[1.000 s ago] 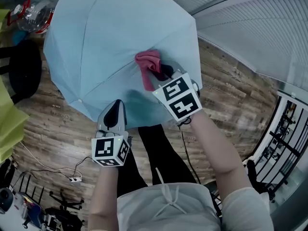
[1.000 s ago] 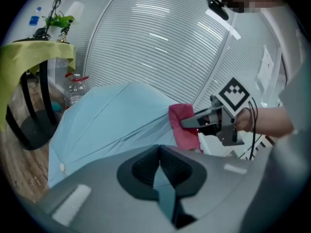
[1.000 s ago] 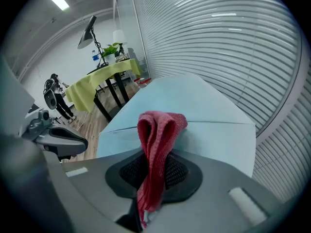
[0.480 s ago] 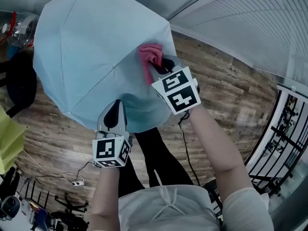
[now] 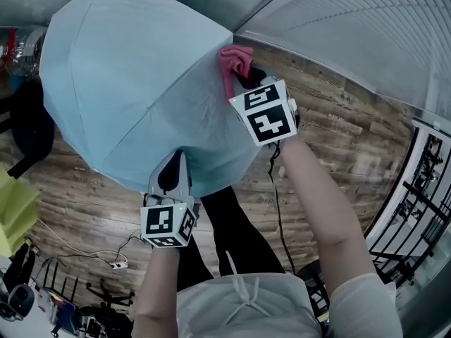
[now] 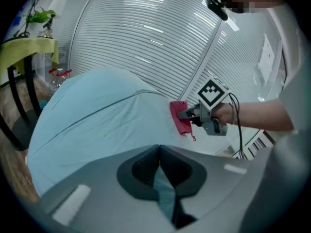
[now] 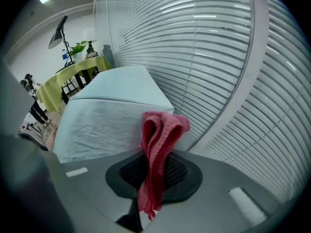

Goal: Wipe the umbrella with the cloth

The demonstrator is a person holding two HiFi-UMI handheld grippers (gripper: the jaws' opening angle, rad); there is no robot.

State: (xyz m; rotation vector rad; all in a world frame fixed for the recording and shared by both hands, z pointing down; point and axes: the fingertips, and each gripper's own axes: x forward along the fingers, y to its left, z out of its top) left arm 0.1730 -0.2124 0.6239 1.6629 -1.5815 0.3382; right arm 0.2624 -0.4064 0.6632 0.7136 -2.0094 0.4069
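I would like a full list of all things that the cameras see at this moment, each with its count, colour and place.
umbrella: one, light blue, open, in front of the person
cloth: one, pink-red, at the umbrella's right edge
floor: brown wood, under everything
blinds: white, behind the umbrella
table: one, yellow-green cover, far side of the room
plant: one, green, on that table
cable: one, white, on the floor at lower left
rack: one, black metal, at far right
left claw: grey, shut on the umbrella's near edge
right claw: grey, shut on the cloth
forearms: two, one behind each claw
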